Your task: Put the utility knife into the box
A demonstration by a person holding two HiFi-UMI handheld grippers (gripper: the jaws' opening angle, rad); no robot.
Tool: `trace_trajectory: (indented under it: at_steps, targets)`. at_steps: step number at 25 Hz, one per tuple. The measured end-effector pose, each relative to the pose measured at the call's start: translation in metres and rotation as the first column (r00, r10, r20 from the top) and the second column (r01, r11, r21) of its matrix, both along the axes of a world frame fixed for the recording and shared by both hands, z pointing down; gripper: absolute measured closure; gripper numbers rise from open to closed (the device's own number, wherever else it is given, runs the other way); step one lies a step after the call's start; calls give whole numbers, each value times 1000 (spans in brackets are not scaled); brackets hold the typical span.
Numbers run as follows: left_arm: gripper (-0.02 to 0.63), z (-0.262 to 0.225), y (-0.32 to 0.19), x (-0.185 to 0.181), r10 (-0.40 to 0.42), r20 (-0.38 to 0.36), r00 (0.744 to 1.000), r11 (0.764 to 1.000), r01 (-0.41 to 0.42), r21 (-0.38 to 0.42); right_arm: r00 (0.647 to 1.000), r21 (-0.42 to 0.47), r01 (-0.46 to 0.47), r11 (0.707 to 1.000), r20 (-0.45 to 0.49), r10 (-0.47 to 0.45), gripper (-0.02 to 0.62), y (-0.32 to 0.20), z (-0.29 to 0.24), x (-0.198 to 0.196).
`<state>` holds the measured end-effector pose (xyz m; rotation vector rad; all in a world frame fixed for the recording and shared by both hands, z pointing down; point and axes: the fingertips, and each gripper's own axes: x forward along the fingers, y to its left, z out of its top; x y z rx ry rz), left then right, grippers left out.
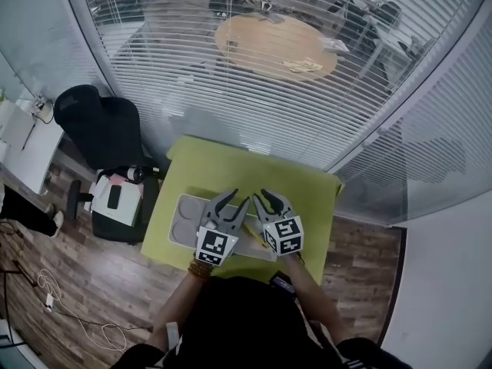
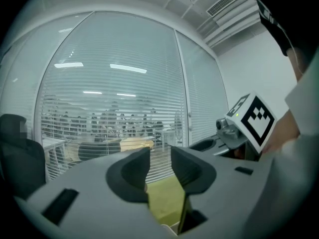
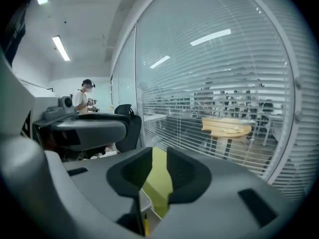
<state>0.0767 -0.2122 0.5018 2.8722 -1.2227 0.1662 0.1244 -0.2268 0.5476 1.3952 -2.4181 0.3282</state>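
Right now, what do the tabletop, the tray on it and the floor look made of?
Tabletop: matte yellow-green, uniform, likely laminate or a mat. Tray: grey, moulded round recesses, probably plastic. Floor: brown planks with grain, wood or wood-look laminate.

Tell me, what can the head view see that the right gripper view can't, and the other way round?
Only the head view shows the wooden floor. Only the right gripper view shows a person standing far off and a long ceiling light. Both show the green table, the black chair and the round wooden table behind the blinds.
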Motion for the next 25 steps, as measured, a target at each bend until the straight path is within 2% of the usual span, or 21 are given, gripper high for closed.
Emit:
trace_trajectory:
  at_steps: [14,25]
  targets:
    - [469,-23,-4,1,-24,-37,999,999,25,30,999,159,-27,987,26,24,514,1,-61,4]
    - [471,-41,1,3,-24,-45,999,997,27,69,998,280,-50,959,49,38,525,10,-98,11]
